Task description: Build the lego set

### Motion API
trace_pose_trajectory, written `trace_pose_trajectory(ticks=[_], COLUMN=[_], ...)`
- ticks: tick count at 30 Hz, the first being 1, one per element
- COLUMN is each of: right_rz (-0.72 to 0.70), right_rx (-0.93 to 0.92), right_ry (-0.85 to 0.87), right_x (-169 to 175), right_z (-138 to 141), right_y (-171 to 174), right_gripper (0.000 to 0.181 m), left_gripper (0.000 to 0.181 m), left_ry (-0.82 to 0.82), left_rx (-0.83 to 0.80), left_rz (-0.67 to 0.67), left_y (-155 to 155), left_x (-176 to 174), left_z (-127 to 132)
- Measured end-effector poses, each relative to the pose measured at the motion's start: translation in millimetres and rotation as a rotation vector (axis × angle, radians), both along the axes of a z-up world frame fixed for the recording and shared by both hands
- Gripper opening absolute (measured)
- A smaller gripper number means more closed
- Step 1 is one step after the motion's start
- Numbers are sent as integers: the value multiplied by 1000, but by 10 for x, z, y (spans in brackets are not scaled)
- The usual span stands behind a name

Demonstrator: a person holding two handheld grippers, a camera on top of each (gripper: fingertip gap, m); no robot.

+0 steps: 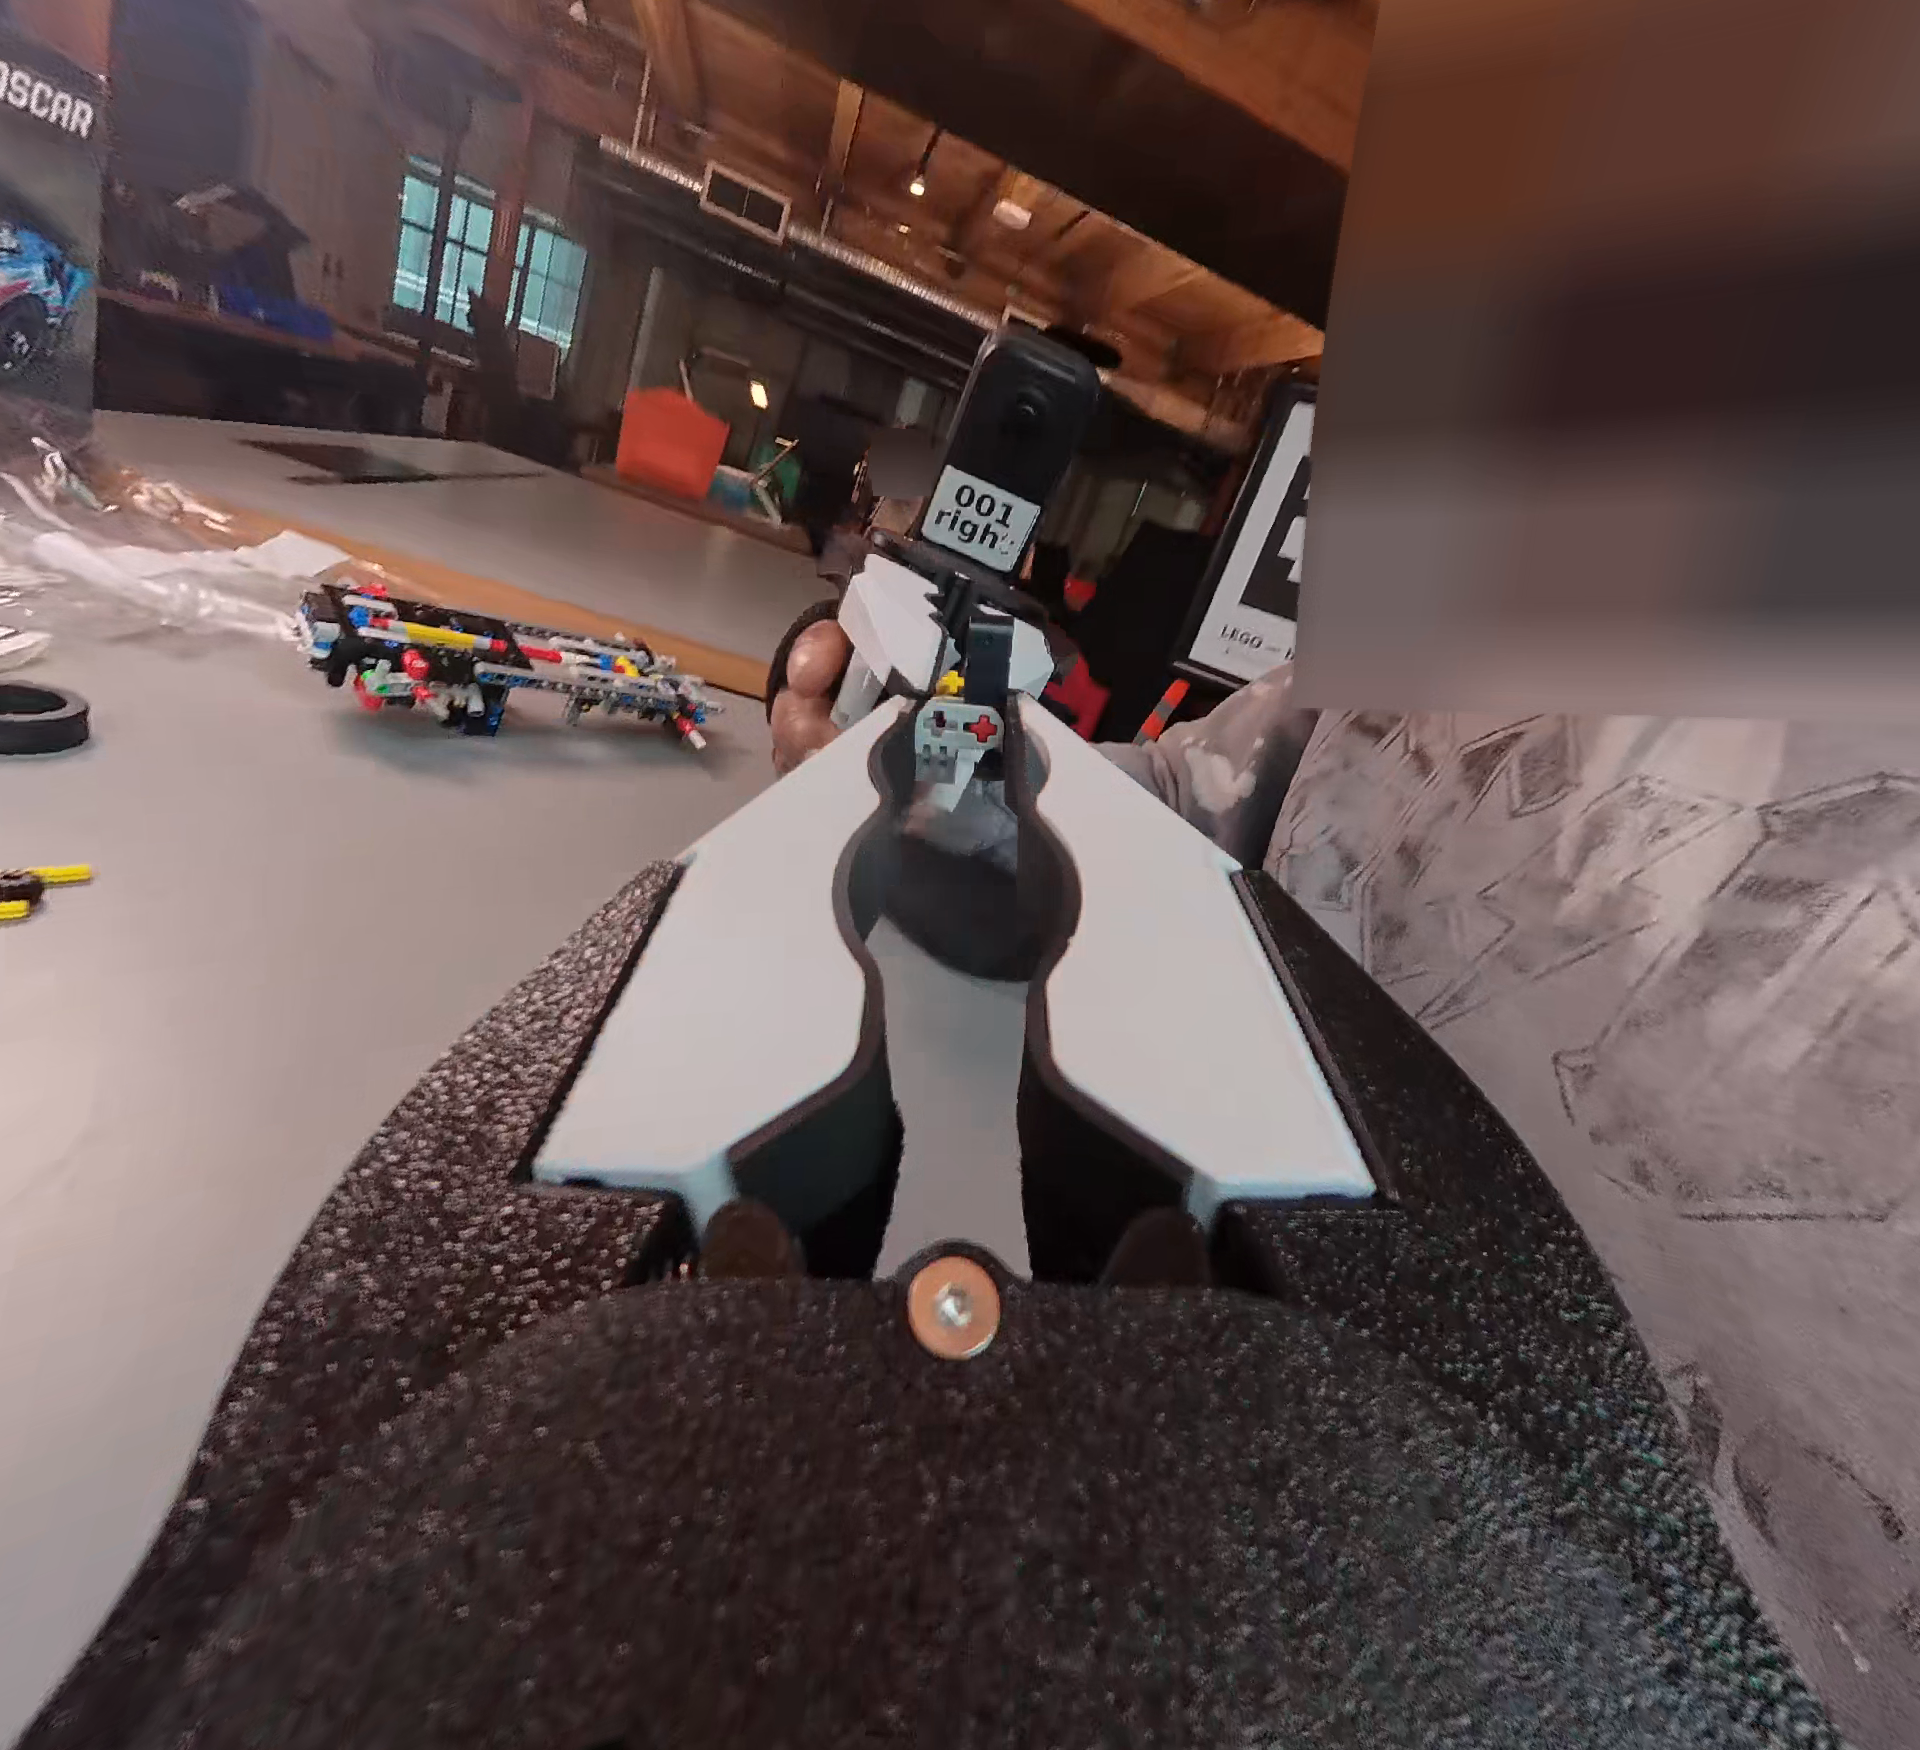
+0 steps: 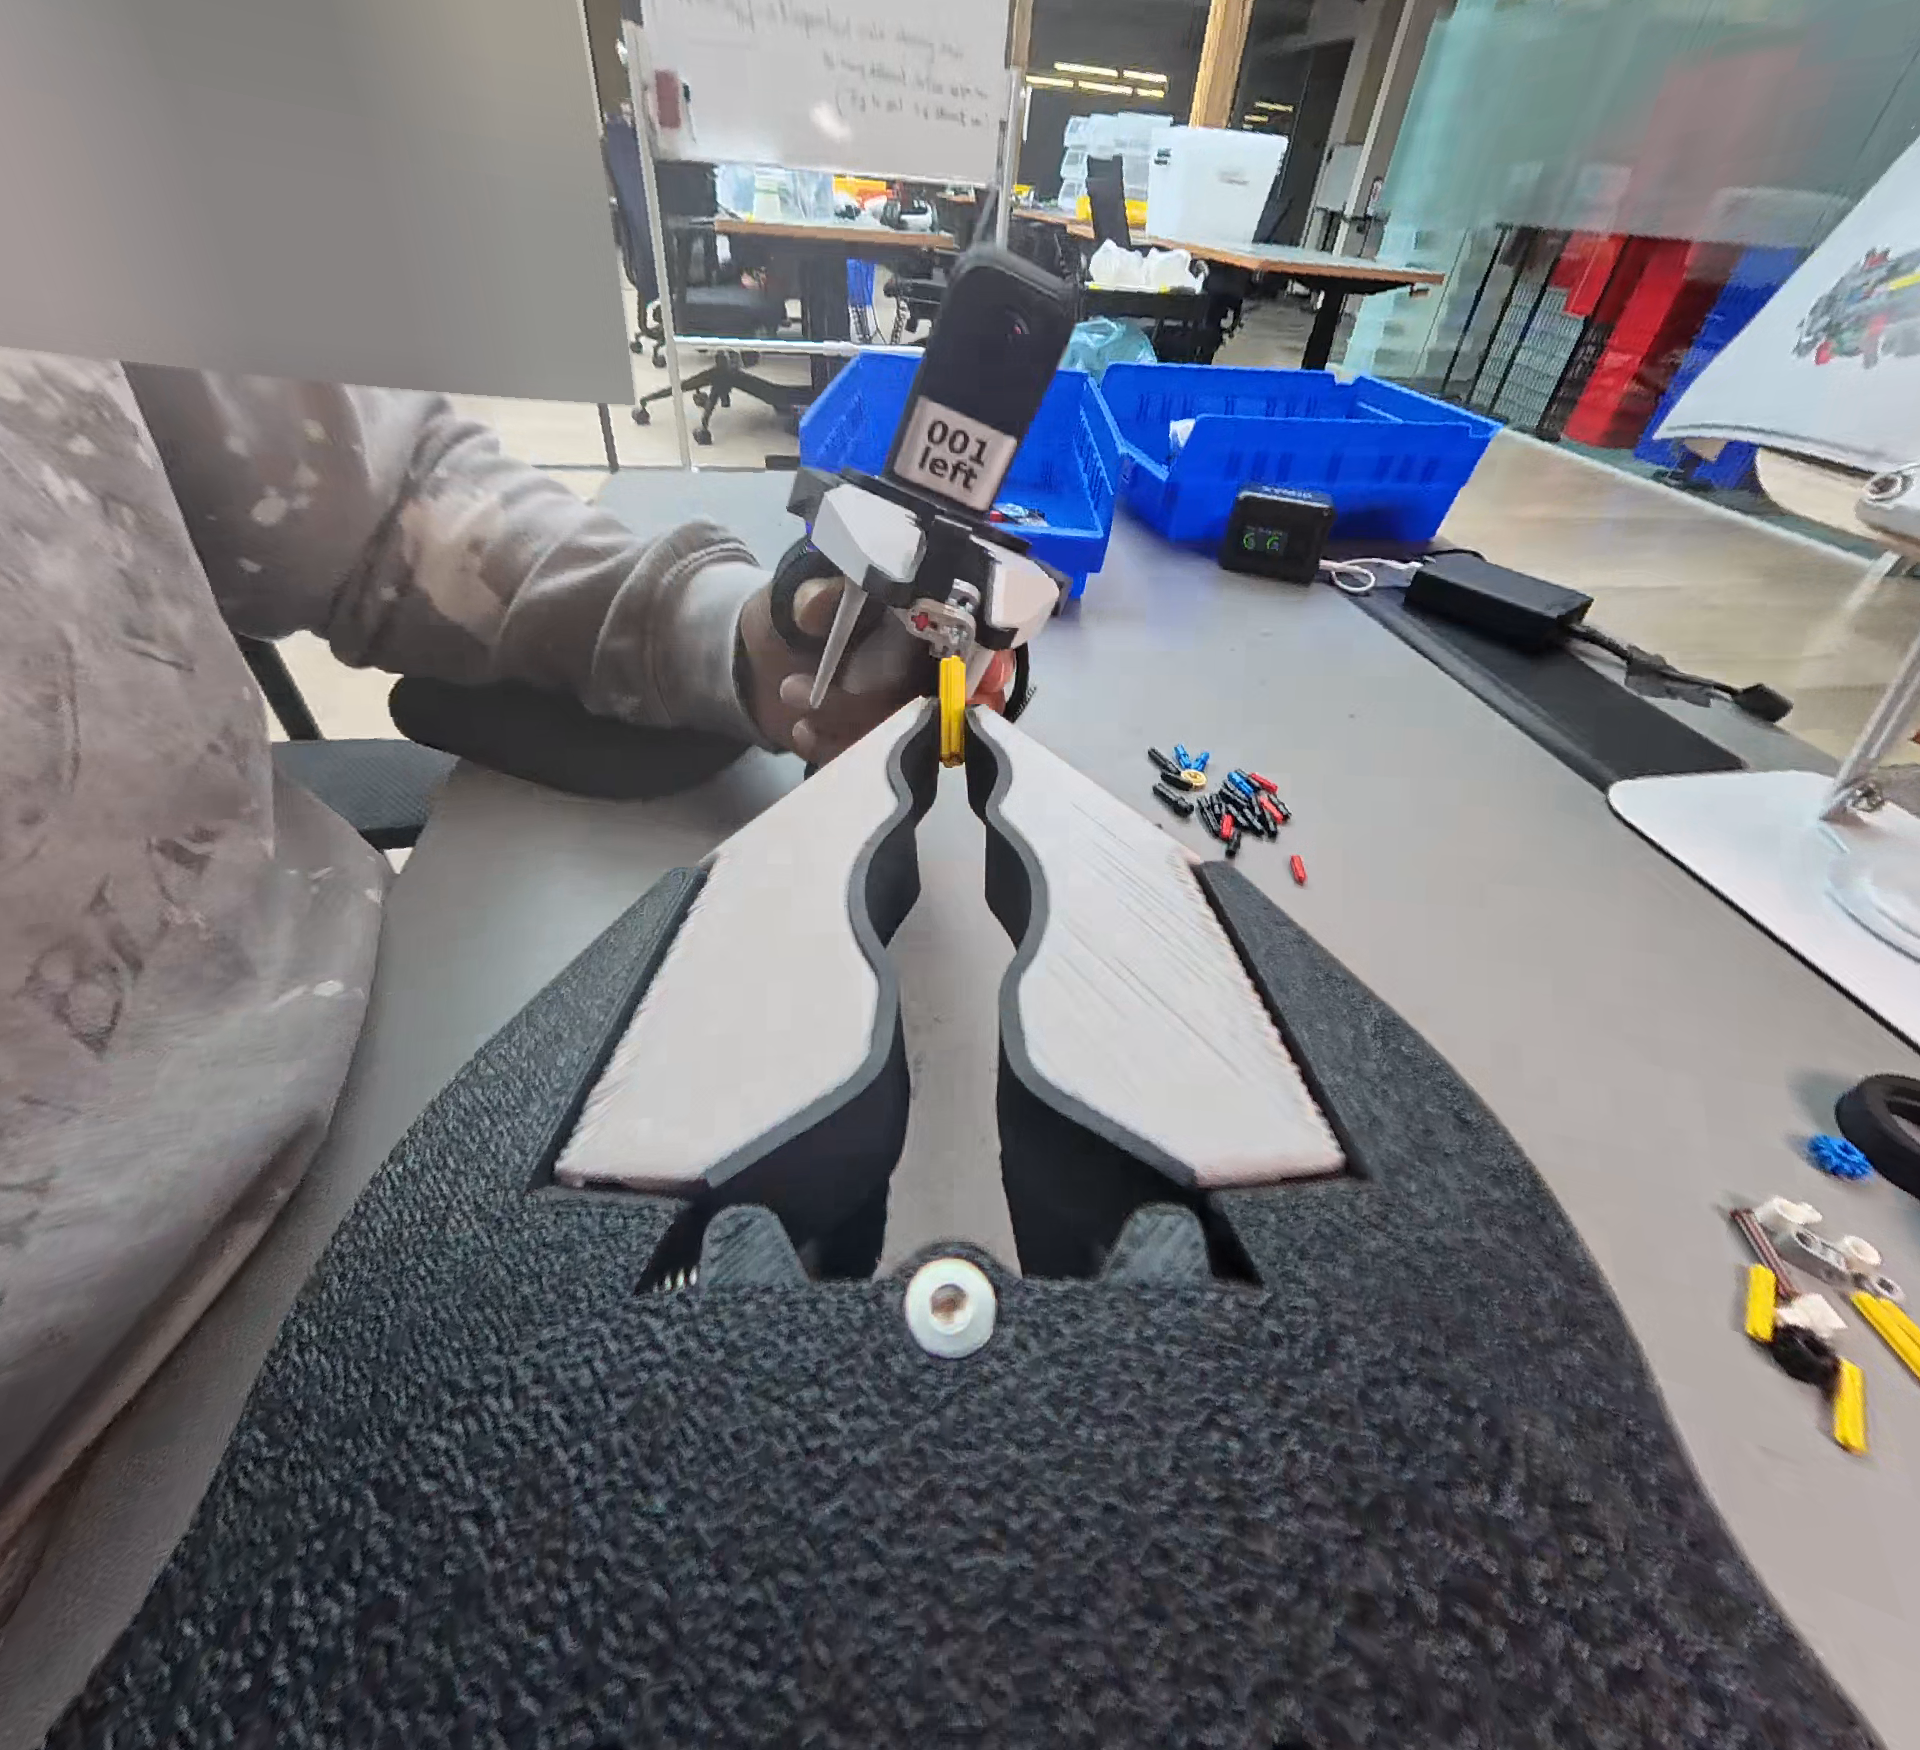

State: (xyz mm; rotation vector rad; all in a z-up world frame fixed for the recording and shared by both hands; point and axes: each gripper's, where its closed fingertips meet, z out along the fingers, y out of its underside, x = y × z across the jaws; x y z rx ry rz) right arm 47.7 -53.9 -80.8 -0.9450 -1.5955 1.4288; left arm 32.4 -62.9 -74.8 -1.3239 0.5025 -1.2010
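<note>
The left gripper (image 1: 951, 744) is closed on a small grey lego piece (image 1: 954, 732) that has a red cross-shaped end on its right side; the piece sits between the fingertips, lifted above the grey bench (image 1: 312, 1025). The right gripper (image 2: 951, 732) is narrow and pinches a yellow lego pin (image 2: 951, 713) at its tips. In the right wrist view the long axis of this pin runs nearly upright, and its upper end points toward the grey piece in the other gripper and meets it or stops just below it; I cannot tell if they really touch. The two grippers face each other tip to tip, each held by a hand (image 2: 831, 661) of a person in a grey sleeve. Farther left on the bench, in the left wrist view, lies a long partly built lego frame (image 1: 499, 661), with its long axis going from left to right and a little away from the camera; a black tyre (image 1: 42, 716) lies near the left edge. In the right wrist view a small pile of black, red and blue pins (image 2: 1231, 801) lies to the right of the fingertips, and two blue bins (image 2: 1299, 453) stand behind it. Near the right edge lie yellow and white parts (image 2: 1813, 1295).
</note>
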Motion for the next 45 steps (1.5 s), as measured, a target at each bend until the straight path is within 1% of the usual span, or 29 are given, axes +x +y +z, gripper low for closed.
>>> trace_pose_trajectory(ticks=[2, 5, 14, 19, 29, 32, 36, 40, 45], right_rz=[7, 3, -11, -21, -99, -128, -153, -185, -190], right_rx=[11, 31, 14, 28, 202, 244, 251, 271, 313], right_ry=[17, -4, -37, -42, -44, -43, -61, -56, -48], right_x=[-7, -47, -73, -75, -75, -83, -110, -148, -185], right_z=[51, 20, -61, -84, -154, -182, -258, -298, -347], right_y=[-85, -145, -83, -69, -24, 1, 44, 88, 83], right_gripper=[3, 3, 3, 3, 2, 2, 1, 0, 0], left_gripper=[15, 15, 15, 15, 15, 15, 15, 15, 15], left_ry=[-38, -76, -70, -30, 89, 135, 205, 212, 162], left_rx=[13, 3, 4, 3, -8, -29, -80, -134, -187], left_rz=[-21, -44, -45, -24, 24, 48, 91, 127, 117], left_y=[-2, 29, 60, 78, 92, 115, 157, 196, 188], left_x=[33, 60, 59, 60, 71, 63, 37, -2, -31], left_z=[14, 4, -24, -52, -132, -169, -258, -313, -355])
